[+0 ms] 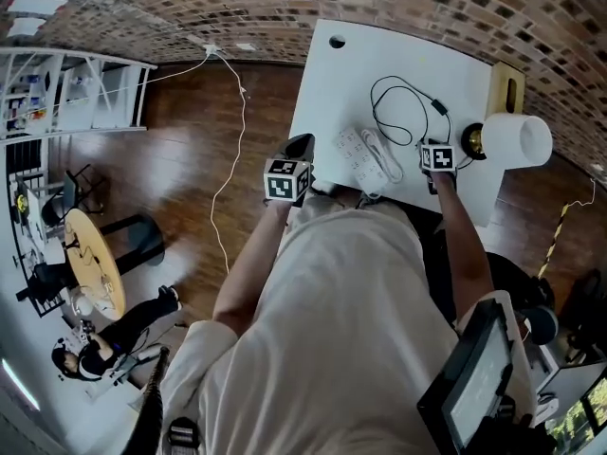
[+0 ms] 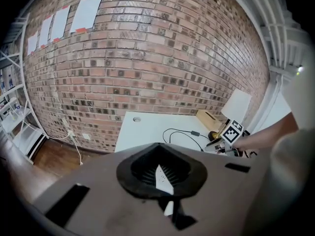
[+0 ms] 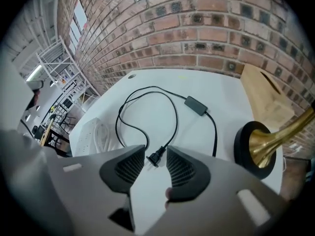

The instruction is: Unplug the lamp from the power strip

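Head view: a white surface (image 1: 332, 74) stands by a brick wall. The strip (image 1: 365, 157) lies near the surface's 6 o'clock edge. The lamp (image 1: 517, 140) stands at 3 o'clock of the strip, its cord (image 1: 398, 112) looped between them. The left gripper (image 1: 300, 150) hangs at the surface's edge, at 9 o'clock of the strip and apart from it. The right gripper (image 1: 436, 150) is over the surface between strip and lamp.

Left gripper view: the left gripper (image 2: 161, 154) has its tips together and holds nothing; a sliver of the strip (image 2: 162, 177) shows through the hollow behind the tips. The lamp (image 2: 236, 106) stands at 2 o'clock.

Right gripper view: the right gripper (image 3: 156, 150) has its jaws apart. The plug (image 3: 154, 157) lies on the surface between the tips, pads clear of it, out of the strip (image 3: 93, 134), which lies at 9 o'clock. The lamp's base (image 3: 256, 149) sits at 3 o'clock.
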Motion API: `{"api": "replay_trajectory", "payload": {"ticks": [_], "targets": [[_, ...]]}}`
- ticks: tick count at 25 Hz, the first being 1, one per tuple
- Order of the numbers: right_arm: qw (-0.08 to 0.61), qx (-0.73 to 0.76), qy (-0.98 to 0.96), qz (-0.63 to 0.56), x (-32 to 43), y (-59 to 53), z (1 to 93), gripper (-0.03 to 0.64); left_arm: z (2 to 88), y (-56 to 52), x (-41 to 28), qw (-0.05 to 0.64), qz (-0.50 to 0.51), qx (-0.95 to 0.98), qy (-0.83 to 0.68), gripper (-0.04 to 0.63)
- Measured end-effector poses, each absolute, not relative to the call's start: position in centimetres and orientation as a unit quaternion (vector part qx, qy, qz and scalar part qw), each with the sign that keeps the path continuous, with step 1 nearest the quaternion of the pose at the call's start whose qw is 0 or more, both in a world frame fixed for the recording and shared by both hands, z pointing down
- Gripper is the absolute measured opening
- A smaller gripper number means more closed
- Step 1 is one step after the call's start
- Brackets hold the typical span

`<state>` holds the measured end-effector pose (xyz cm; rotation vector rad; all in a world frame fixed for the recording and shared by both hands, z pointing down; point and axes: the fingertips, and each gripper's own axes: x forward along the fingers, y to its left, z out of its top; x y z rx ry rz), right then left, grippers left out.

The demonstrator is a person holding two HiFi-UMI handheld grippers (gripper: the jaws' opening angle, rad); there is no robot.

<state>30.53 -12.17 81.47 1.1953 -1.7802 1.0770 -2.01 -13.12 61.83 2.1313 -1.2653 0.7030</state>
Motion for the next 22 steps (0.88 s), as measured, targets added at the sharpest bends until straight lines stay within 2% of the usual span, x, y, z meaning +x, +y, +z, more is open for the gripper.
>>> {"api": "replay_trajectory", "payload": {"ticks": [3, 6, 12, 22], "targets": [[0.34, 0.467, -0.707, 0.408, 29.4, -11.9, 80.0, 0.164, 60.8, -14.1, -2.2, 0.273, 0.248, 0.802, -0.47, 0.002], [0.286, 0.475, -0.732, 0.396, 28.2, -11.4, 76.8, 0.192, 60.0, -14.7, -1.8, 0.268, 0.232, 0.813, -0.463, 0.003], [0.172, 0.507, -0.776, 0.333, 25.9, -13.0, 67.8, 0.192, 58.7, -16.2, -2.0, 0.268, 0.195, 0.823, -0.461, 0.003], [0.129, 0.538, -0.802, 0.227, 22.1, -15.0, 59.4, 0.19, 57.0, -16.0, -3.9, 0.273, 0.164, 0.846, -0.428, 0.003]]}}
